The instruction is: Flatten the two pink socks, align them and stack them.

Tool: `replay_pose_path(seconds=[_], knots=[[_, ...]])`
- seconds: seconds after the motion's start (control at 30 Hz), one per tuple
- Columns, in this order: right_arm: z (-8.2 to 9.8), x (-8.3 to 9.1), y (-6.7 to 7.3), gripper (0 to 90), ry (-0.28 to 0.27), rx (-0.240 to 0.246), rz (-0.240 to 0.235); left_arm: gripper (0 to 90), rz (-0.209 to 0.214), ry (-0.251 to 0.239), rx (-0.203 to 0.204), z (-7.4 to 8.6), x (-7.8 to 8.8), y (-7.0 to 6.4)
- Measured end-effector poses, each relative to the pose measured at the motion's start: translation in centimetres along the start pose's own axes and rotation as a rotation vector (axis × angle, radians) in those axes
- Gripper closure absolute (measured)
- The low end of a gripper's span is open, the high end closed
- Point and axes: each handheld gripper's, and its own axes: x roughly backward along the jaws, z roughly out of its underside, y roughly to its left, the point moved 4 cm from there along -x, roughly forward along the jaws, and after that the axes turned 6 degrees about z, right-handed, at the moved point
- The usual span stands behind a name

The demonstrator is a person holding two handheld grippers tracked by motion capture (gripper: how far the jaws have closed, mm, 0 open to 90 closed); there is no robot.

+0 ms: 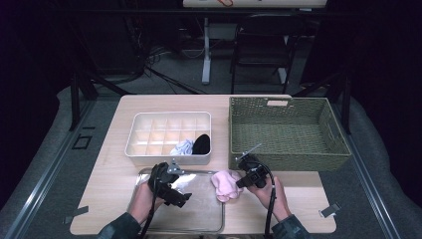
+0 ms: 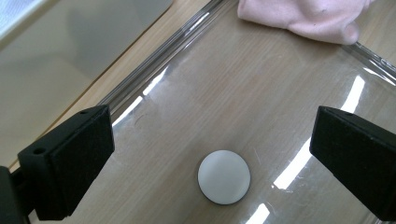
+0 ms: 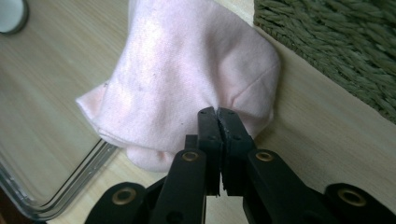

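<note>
A pink sock (image 1: 226, 184) lies bunched on the wooden table, draped over the right rim of a clear tray (image 1: 149, 221). My right gripper (image 1: 243, 181) is shut on the sock's right edge, and the right gripper view shows the jaws pressed together on a fold of the pink sock (image 3: 187, 70) at the right gripper's tips (image 3: 218, 113). My left gripper (image 1: 183, 198) hovers open over the tray. In the left gripper view, the left gripper (image 2: 210, 128) has its jaws wide apart over a white round disc (image 2: 224, 177) on the clear tray (image 2: 289, 107). The pink sock (image 2: 303, 18) lies beyond.
A white divided box (image 1: 149, 133) stands behind the tray with a white-blue sock (image 1: 182, 148) and a black sock (image 1: 201, 144) in its front right cells. A green wicker basket (image 1: 291, 160) sits at the right, close to my right gripper. A folding chair (image 1: 261, 47) stands beyond the table.
</note>
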Motion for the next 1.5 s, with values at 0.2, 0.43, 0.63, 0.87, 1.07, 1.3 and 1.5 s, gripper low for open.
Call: replay_pose_path(seconds=[0.2, 0.43, 0.63, 0.87, 1.07, 1.3, 1.5], knots=[[0.1, 0.8, -0.4, 89.2, -0.026, -0.015, -0.031, 0.0, 0.021, 0.003, 0.009, 0.1, -0.3, 0.2], [0.0, 2.5, -0.3, 89.3, -0.075, -0.011, -0.065, 0.0, 0.065, -0.005, 0.015, 0.0, -0.8, 0.0], [-0.5, 3.3, 1.0, 89.3, -0.135, -0.018, -0.125, 0.0, 0.07, -0.018, 0.001, -0.2, -0.8, -0.7], [-0.9, 3.1, 1.9, 89.3, -0.126, 0.016, -0.144, 0.0, 0.1, -0.02, 0.005, -0.4, -1.2, -0.8], [-1.5, 2.2, 3.7, 89.1, -0.119, 0.061, -0.17, 0.0, 0.096, -0.017, -0.003, -0.6, -1.3, -1.1], [-1.8, 0.2, 4.5, 87.4, -0.073, 0.079, -0.172, 0.0, 0.098, 0.0, 0.008, -1.5, -2.8, -2.6], [-1.6, 0.6, 4.4, 72.9, -0.102, 0.072, -0.194, 0.1, 0.097, -0.009, -0.006, -2.1, -3.2, -3.6]])
